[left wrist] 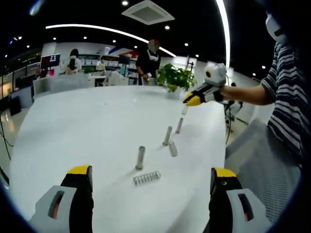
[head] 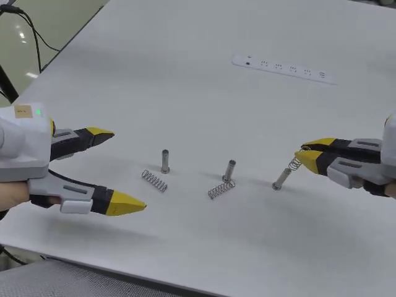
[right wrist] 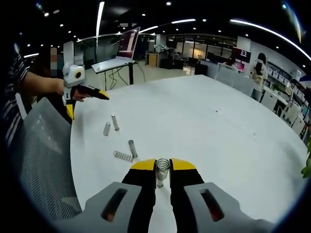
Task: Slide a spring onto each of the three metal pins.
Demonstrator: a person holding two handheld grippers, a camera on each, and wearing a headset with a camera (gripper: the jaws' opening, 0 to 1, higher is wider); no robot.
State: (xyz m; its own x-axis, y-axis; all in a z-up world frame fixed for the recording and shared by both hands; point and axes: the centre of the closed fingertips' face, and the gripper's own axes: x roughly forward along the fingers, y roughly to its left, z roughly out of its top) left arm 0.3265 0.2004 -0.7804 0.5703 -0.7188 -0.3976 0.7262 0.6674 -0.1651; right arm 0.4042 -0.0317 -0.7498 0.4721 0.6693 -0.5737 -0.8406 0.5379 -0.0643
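Three short metal pins are on the white table (head: 204, 93). The left pin (head: 165, 161) and middle pin (head: 229, 170) stand upright, each with a loose spring lying beside it: the left spring (head: 154, 180) and the middle spring (head: 221, 189). The right pin (head: 281, 179) leans, with a third spring (head: 295, 164) at its upper end. My right gripper (head: 307, 153) is shut on that spring (right wrist: 163, 166), seen end-on between the yellow fingertips. My left gripper (head: 114, 168) hovers open, left of the pins, holding nothing. In its own view, the left spring (left wrist: 146, 177) lies ahead of its jaws.
A white power strip (head: 284, 68) lies at the far side of the table. A grey mesh chair (head: 62, 278) stands by the near edge. A black cable (head: 34, 37) hangs at the far left. People and desks fill the room behind.
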